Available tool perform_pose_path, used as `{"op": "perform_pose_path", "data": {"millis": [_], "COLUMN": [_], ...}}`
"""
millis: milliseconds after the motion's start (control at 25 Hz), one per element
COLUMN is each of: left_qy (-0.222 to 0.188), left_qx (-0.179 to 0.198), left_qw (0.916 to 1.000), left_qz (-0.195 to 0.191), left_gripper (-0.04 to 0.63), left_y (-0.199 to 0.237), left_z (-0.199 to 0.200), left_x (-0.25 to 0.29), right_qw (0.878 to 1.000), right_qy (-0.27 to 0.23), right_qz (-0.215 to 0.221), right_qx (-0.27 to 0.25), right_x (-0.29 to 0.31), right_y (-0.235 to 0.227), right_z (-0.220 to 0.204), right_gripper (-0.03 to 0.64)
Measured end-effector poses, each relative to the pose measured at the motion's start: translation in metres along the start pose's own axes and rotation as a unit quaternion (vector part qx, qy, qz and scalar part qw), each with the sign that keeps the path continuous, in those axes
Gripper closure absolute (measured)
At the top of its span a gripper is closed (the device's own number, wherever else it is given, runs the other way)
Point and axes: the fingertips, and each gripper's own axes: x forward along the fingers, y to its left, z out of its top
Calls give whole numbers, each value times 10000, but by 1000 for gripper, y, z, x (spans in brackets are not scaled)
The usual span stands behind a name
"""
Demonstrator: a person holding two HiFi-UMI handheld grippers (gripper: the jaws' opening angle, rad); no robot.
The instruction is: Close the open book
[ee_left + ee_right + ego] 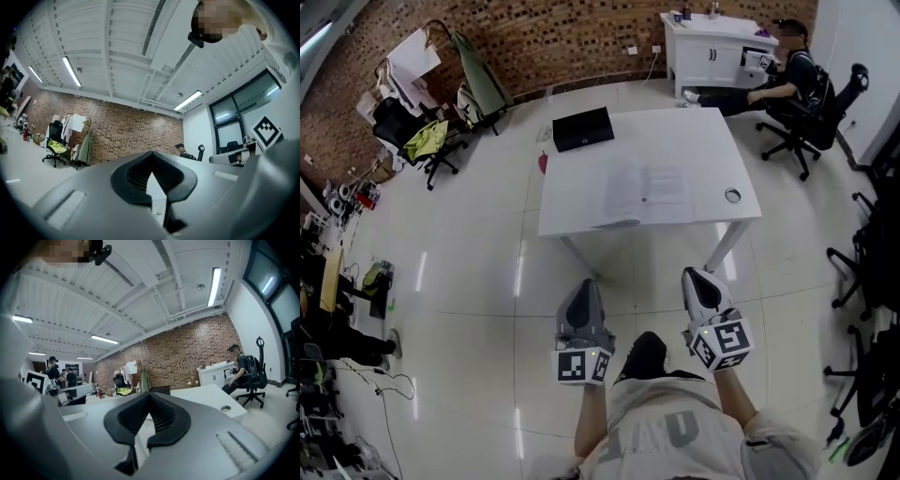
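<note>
An open book (645, 192) with pale pages lies flat on the white table (581, 206), toward its near edge. Both grippers are held over the floor, short of the table, nothing between their jaws. My left gripper (581, 287) is shut and points toward the table's near left leg. My right gripper (697, 276) is shut too, near the front right leg. In the left gripper view the left gripper (151, 155) has its jaws together. In the right gripper view the right gripper (149, 397) looks along the table top (211, 397); the book is hidden behind the jaws.
A black case (583, 128) sits at the table's far left, a round cable hole (732, 195) at its right edge. A seated person (787, 80) and white cabinet (712, 47) are at the back right. Office chairs (872, 253) stand right, a clothes rack (441, 103) back left.
</note>
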Motion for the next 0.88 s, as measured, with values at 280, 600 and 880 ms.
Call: {"op": "perform_pose_path", "data": {"millis": [280,600,880], "left_qy": [94,196,1015], "left_qx": [-360,-358,-106], "left_qw": [9989,9988,9947], "left_qz": [-273,-271,-90], "left_gripper": [581,580,580], "left_y": [9,39,62], "left_z": [-26,-56,-133], "left_x": [76,150,194], "right_qw": [9992,9989,9993], "right_qy": [129,101,73], "right_qz": [-313,-451,-360], "right_qx": [207,85,1], "right_x": [33,107,170], "right_y": [-40,-66,-71], "right_z": [-6,13,24], "right_gripper": [614,614,614]}}
